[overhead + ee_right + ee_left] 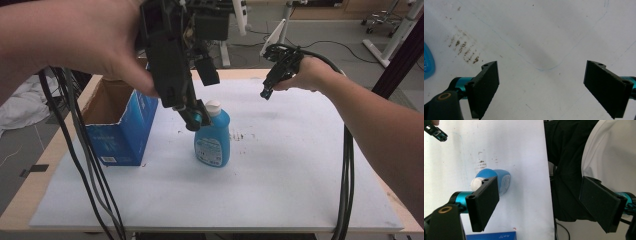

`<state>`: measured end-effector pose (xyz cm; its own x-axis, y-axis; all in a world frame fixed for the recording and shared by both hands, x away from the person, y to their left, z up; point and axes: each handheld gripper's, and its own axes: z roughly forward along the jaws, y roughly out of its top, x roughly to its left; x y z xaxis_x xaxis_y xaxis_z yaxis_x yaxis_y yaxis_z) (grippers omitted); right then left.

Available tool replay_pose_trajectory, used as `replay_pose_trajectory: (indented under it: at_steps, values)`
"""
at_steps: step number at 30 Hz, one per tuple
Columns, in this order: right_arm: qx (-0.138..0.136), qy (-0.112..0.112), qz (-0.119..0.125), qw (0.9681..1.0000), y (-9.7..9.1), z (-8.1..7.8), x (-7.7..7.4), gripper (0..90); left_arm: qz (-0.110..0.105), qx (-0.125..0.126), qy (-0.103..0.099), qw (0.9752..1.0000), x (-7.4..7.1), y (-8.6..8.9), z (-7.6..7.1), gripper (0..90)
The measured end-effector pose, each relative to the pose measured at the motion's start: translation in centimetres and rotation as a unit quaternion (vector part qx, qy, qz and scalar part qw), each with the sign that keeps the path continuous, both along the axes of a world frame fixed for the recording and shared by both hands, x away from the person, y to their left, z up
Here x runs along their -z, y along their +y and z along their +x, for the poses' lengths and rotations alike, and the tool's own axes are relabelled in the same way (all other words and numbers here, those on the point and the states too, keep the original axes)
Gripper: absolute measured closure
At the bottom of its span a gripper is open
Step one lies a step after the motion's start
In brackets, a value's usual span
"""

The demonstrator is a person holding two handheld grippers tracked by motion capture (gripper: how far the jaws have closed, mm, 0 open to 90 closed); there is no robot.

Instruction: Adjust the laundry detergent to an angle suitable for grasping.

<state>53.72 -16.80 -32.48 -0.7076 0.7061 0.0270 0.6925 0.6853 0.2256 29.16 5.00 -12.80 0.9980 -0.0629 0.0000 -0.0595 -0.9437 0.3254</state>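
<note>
- We take the blue bottle [213, 138] w/ the white cap [213, 105] as the thing in hand; it stands upright on the white mat [280, 170], roughly mid-table, just right of the open blue box [121, 125] w/o touching it.
- Handling, our guess: plastic, stiff enough at the shoulders but the flat sides probably give a bit under a squeeze. If there's liquid inside it's bottom-heavy and moderately weighty; the glossy skin & label [209, 149] look slippery. Not fragile, but tall for its base, so a side knock could tip it.
- Where to grab: we'd go for the neck or upper shoulder just under the cap, the narrowest part, where the shape stops a slip. The wide belly may be too broad for these jaws.
- Left gripper [192, 116]: jaws wide apart, nothing between the pads. In the high view its tip sits at the bottle's upper left, right by the cap; touching or just shy, we can't tell.
- In the left gripper view the bottle [496, 180] sits partly behind one pad [484, 202], not in the gap between the two, so the gripper needs to shift sideways to straddle the neck.
- Right gripper [270, 85]: jaws apart & empty too, held over the mat well right of the bottle, toward the far edge.
- In the right gripper view a sliver of the bottle [427, 62] shows at the picture's edge, outside the jaws, near the brown smudges [464, 48] on the mat.
</note>
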Motion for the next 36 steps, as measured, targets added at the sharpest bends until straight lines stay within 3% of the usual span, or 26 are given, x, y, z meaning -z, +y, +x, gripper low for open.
replay_pose_trajectory:
  at_steps: [36]
  values:
    - [-0.004,-0.012,0.010,0.9999,-0.8,-0.9,-1.1,12.3,0.007,-0.002,-0.008,0.9999,-0.2,0.0,-0.4,16.5]
